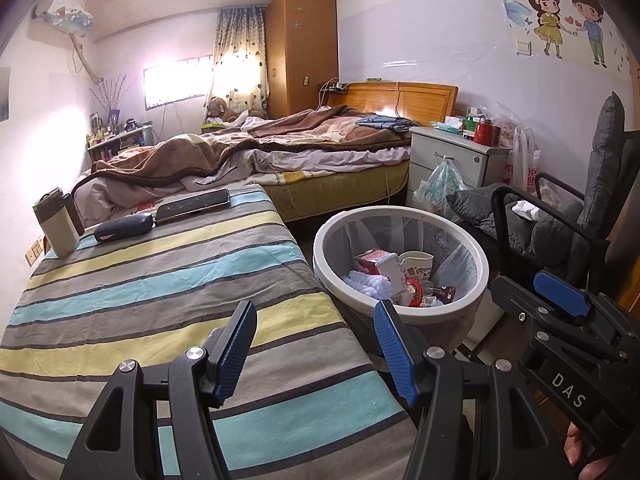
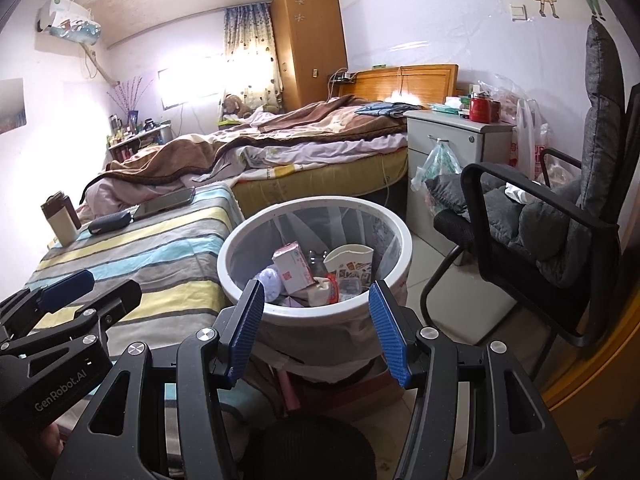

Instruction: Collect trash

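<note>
Place: a lived-in home bedroom
Sleeping: unmade bed (image 1: 304,140) with brown blanket, wooden headboard
Storage: tall wooden wardrobe (image 1: 302,52), white nightstand (image 1: 456,156)
Walls: cartoon couple decal (image 1: 568,20), air conditioner (image 1: 64,16)
Window: patterned curtain (image 1: 240,56)

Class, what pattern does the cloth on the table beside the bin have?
Stripes of grey, yellow, light blue and white on the cloth; clearest in the left wrist view.

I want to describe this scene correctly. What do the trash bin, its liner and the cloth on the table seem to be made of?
The trash bin looks like smooth white plastic: its rim is glossy and evenly moulded. The liner seems to be a thin, translucent plastic bag, since it wrinkles and light passes through. The striped cloth appears to be woven, matte fabric, perhaps cotton; it drapes softly and shows no shine.
</note>
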`<state>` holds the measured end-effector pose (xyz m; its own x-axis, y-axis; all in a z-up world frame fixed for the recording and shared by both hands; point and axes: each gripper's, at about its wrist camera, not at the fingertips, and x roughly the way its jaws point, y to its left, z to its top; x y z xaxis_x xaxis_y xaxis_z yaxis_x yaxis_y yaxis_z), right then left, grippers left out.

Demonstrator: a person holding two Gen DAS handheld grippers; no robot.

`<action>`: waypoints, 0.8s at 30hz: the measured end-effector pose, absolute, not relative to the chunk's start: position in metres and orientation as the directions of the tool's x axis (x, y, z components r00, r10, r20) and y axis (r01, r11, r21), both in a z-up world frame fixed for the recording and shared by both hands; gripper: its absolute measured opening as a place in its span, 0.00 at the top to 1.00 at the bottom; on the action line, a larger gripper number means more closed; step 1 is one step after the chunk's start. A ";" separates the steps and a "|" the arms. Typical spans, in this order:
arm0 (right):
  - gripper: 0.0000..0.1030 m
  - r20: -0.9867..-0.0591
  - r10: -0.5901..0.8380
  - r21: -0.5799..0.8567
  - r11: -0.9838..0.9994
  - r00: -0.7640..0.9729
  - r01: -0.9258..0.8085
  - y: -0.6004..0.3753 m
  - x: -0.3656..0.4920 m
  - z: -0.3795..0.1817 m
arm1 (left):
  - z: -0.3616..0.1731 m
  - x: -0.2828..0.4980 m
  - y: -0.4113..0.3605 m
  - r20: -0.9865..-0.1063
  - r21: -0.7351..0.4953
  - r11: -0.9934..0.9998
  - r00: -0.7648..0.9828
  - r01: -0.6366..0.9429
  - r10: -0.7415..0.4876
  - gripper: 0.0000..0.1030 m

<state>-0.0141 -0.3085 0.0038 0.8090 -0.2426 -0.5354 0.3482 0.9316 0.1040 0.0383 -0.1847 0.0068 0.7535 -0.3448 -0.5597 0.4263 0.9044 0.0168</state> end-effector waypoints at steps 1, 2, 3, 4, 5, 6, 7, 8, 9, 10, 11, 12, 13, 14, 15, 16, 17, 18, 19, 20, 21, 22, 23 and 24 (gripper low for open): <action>0.45 -0.534 -0.241 0.106 0.932 0.810 0.347 -0.308 -0.014 0.004 | 0.007 0.038 -0.185 -0.560 0.015 0.904 0.753 0.426 -0.345 0.41; 0.45 -0.533 -0.242 0.104 0.932 0.811 0.346 -0.307 -0.015 0.005 | 0.007 0.037 -0.185 -0.561 0.015 0.905 0.753 0.425 -0.344 0.41; 0.45 -0.533 -0.244 0.102 0.932 0.810 0.348 -0.306 -0.015 0.005 | 0.007 0.037 -0.185 -0.561 0.018 0.906 0.754 0.424 -0.342 0.41; 0.45 -0.533 -0.245 0.103 0.931 0.810 0.349 -0.305 -0.015 0.005 | 0.007 0.037 -0.185 -0.560 0.018 0.906 0.754 0.424 -0.342 0.41; 0.45 -0.532 -0.242 0.105 0.932 0.812 0.347 -0.305 -0.015 0.005 | 0.006 0.037 -0.185 -0.561 0.017 0.906 0.754 0.423 -0.341 0.41; 0.45 -0.531 -0.241 0.107 0.932 0.812 0.346 -0.305 -0.015 0.005 | 0.006 0.036 -0.185 -0.561 0.017 0.906 0.754 0.422 -0.341 0.41; 0.45 -0.532 -0.242 0.106 0.932 0.812 0.347 -0.304 -0.015 0.006 | 0.006 0.036 -0.185 -0.561 0.017 0.907 0.755 0.421 -0.340 0.41; 0.45 -0.530 -0.243 0.106 0.932 0.812 0.347 -0.304 -0.016 0.006 | 0.006 0.036 -0.184 -0.560 0.017 0.907 0.755 0.421 -0.340 0.41; 0.45 -0.530 -0.241 0.106 0.932 0.813 0.346 -0.304 -0.016 0.006 | 0.007 0.036 -0.184 -0.560 0.017 0.906 0.755 0.422 -0.341 0.41; 0.45 -0.532 -0.239 0.108 0.932 0.812 0.345 -0.304 -0.015 0.006 | 0.006 0.035 -0.184 -0.561 0.016 0.907 0.755 0.421 -0.341 0.41; 0.45 -0.532 -0.238 0.109 0.932 0.813 0.345 -0.305 -0.015 0.006 | 0.006 0.036 -0.184 -0.560 0.016 0.907 0.755 0.420 -0.340 0.41; 0.45 -0.533 -0.237 0.109 0.933 0.812 0.344 -0.305 -0.015 0.005 | 0.006 0.035 -0.184 -0.560 0.016 0.907 0.755 0.420 -0.340 0.41; 0.45 -0.533 -0.237 0.109 0.933 0.812 0.344 -0.305 -0.015 0.005 | 0.006 0.034 -0.184 -0.561 0.016 0.907 0.755 0.420 -0.340 0.41; 0.45 -0.534 -0.236 0.109 0.933 0.812 0.343 -0.305 -0.015 0.005 | 0.006 0.035 -0.184 -0.562 0.016 0.907 0.755 0.420 -0.339 0.41; 0.45 -0.534 -0.235 0.111 0.933 0.812 0.343 -0.305 -0.015 0.006 | 0.006 0.034 -0.184 -0.562 0.017 0.907 0.755 0.420 -0.338 0.41; 0.45 -0.533 -0.236 0.110 0.933 0.813 0.343 -0.305 -0.015 0.006 | 0.007 0.035 -0.183 -0.562 0.017 0.907 0.755 0.420 -0.339 0.41; 0.45 -0.534 -0.237 0.109 0.933 0.811 0.344 -0.305 -0.015 0.005 | 0.007 0.034 -0.183 -0.561 0.016 0.907 0.755 0.420 -0.339 0.41; 0.45 -0.535 -0.236 0.109 0.933 0.811 0.344 -0.305 -0.015 0.005 | 0.007 0.034 -0.182 -0.561 0.015 0.907 0.755 0.421 -0.341 0.41; 0.45 -0.533 -0.235 0.110 0.933 0.813 0.343 -0.305 -0.016 0.006 | 0.007 0.035 -0.183 -0.561 0.016 0.908 0.755 0.420 -0.339 0.41; 0.45 -0.533 -0.236 0.110 0.933 0.813 0.343 -0.305 -0.015 0.006 | 0.006 0.034 -0.183 -0.561 0.016 0.908 0.755 0.419 -0.338 0.41; 0.45 -0.533 -0.236 0.109 0.933 0.812 0.343 -0.304 -0.015 0.006 | 0.006 0.035 -0.182 -0.561 0.015 0.908 0.755 0.418 -0.338 0.41; 0.45 -0.533 -0.235 0.110 0.933 0.813 0.342 -0.304 -0.015 0.006 | 0.007 0.034 -0.182 -0.561 0.015 0.908 0.755 0.419 -0.339 0.41; 0.45 -0.531 -0.236 0.111 0.933 0.814 0.342 -0.304 -0.015 0.006 | 0.007 0.035 -0.182 -0.561 0.015 0.908 0.755 0.418 -0.339 0.41; 0.45 -0.533 -0.236 0.110 0.933 0.813 0.343 -0.304 -0.015 0.005 | 0.007 0.035 -0.182 -0.561 0.015 0.908 0.755 0.419 -0.339 0.41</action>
